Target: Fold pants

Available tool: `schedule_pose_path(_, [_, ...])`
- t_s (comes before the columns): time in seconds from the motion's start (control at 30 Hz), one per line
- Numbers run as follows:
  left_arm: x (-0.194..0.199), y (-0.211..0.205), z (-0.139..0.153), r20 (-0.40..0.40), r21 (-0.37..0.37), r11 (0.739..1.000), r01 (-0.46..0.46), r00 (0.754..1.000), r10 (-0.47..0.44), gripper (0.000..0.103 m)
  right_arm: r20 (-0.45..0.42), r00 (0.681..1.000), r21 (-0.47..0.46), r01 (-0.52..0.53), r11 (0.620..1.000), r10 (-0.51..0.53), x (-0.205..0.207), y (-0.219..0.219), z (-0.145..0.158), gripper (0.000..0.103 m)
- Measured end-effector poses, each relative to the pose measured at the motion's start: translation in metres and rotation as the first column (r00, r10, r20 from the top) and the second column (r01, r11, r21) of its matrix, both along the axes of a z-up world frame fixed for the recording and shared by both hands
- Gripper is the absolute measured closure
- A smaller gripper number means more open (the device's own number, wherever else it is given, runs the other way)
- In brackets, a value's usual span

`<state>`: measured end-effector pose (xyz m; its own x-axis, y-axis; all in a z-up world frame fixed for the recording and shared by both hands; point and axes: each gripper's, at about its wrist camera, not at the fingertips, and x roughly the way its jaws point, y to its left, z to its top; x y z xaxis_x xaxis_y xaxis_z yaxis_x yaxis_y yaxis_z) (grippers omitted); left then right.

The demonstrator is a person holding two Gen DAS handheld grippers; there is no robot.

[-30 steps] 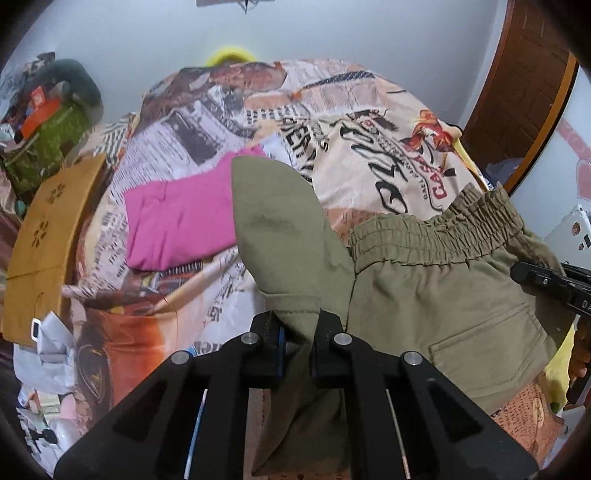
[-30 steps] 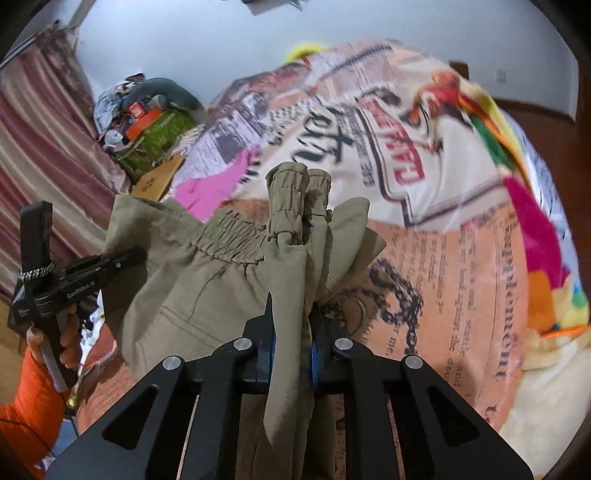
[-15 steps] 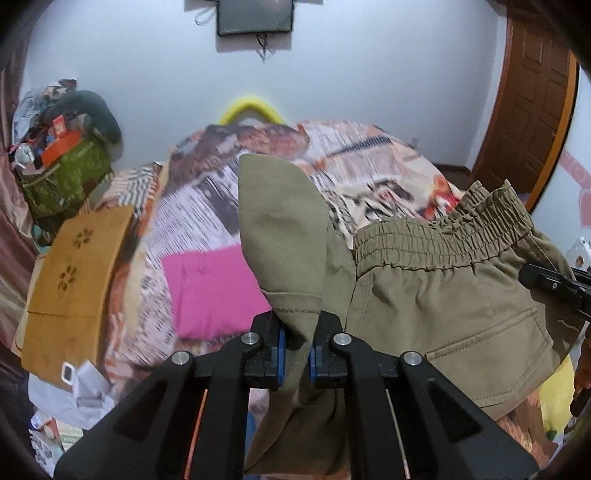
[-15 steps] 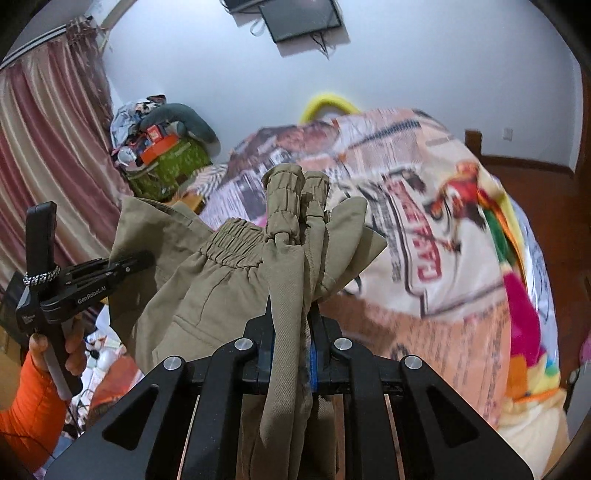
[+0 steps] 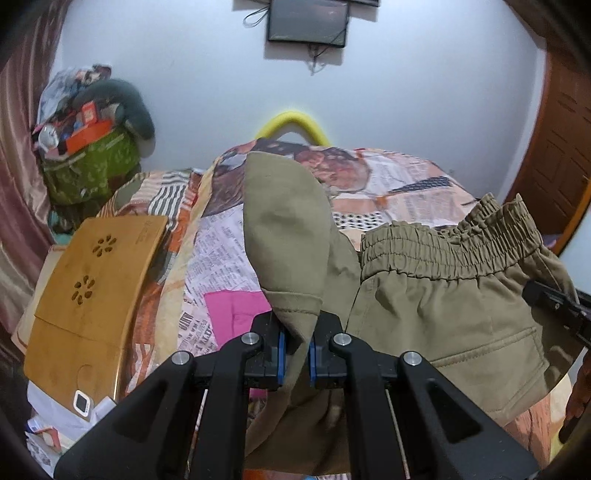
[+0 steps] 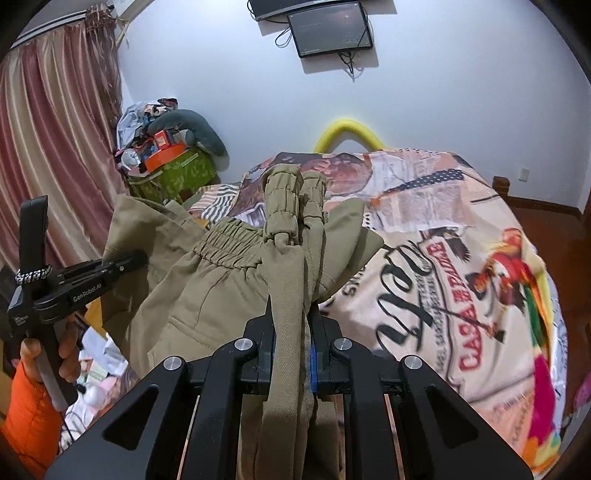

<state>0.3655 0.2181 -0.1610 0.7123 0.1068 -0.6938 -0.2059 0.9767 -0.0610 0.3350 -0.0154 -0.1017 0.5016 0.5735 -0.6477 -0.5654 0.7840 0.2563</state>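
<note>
The left claw [image 5: 295, 345] is clamped on a hemmed leg end of the khaki cotton pants [image 5: 443, 317], and that rounded flap of cloth stands up above its black fingers. The right claw [image 6: 291, 343] is clamped on a bunched fold of the same pants at the gathered elastic waistband [image 6: 229, 240]. The pants hang spread between the two claws, above the bed with a newspaper-print bedspread [image 5: 229, 254].

Only the left wrist view shows the folded pink cloth [image 5: 232, 314] lying on the bedspread just behind the claw, the light wooden board with flower-shaped cut-outs [image 5: 96, 280] at the bed's left edge, and the back pocket [image 5: 491, 343] of the pants. It catches only the tip of the right claw at its right edge.

Only the right wrist view shows the left claw from the side, with a hand [image 6: 51, 354] in an orange sleeve [image 6: 29, 413] on its handle, the pink striped curtain [image 6: 48, 136], and the red-lettered part of the bedspread to the right.

Both views show the wall-mounted dark screen [image 6: 328, 27], the yellow foam arch [image 5: 293, 123] behind the bed, and the green bag piled with clutter [image 5: 88, 162].
</note>
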Motion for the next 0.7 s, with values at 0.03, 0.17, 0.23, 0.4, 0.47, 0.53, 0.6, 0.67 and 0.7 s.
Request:
schedule_pose_path(0.03, [0.006,0.007,-0.007,-0.008,-0.002,1.000,-0.010,1.000,0.010,0.094,-0.006,1.000,0.001,0.001,1.000,-0.001,0.006,0.007,-0.006,0.093])
schedule_pose_path(0.17, [0.029,0.026,-0.035,-0.044,0.016,0.999,-0.038,0.998,0.039,0.094,-0.029,1.000,-0.002,0.000,1.000,0.000,0.024,0.030,-0.027,0.093])
schedule_pose_path(0.23, [0.041,0.035,-0.052,-0.066,0.029,0.998,-0.051,0.996,0.053,0.094,-0.039,0.999,-0.020,-0.011,1.000,0.011,0.034,0.045,-0.041,0.093])
schedule_pose_path(0.4, [0.065,0.056,-0.101,-0.137,0.033,0.996,-0.084,0.987,0.088,0.094,-0.060,0.998,-0.078,-0.037,0.996,0.033,0.048,0.072,-0.068,0.093])
schedule_pose_path(0.47, [0.070,0.062,-0.117,-0.168,0.021,0.995,-0.096,0.981,0.098,0.094,-0.079,0.996,-0.088,-0.038,0.995,0.031,0.054,0.076,-0.079,0.093])
schedule_pose_path(0.53, [0.077,0.070,-0.137,-0.214,-0.008,0.995,-0.104,0.972,0.100,0.093,-0.101,0.995,-0.100,-0.039,0.994,0.028,0.057,0.078,-0.090,0.093])
schedule_pose_path(0.6, [0.079,0.075,-0.155,-0.258,-0.035,0.993,-0.110,0.961,0.097,0.092,-0.116,0.993,-0.130,-0.047,0.990,0.032,0.057,0.079,-0.100,0.093])
schedule_pose_path(0.67, [0.078,0.075,-0.165,-0.272,-0.008,0.994,-0.111,0.957,0.104,0.087,-0.131,0.991,-0.153,-0.054,0.987,0.034,0.055,0.078,-0.108,0.092])
schedule_pose_path(0.7, [0.077,0.074,-0.167,-0.275,0.014,0.994,-0.108,0.955,0.108,0.085,-0.134,0.990,-0.170,-0.054,0.984,0.031,0.054,0.077,-0.112,0.091])
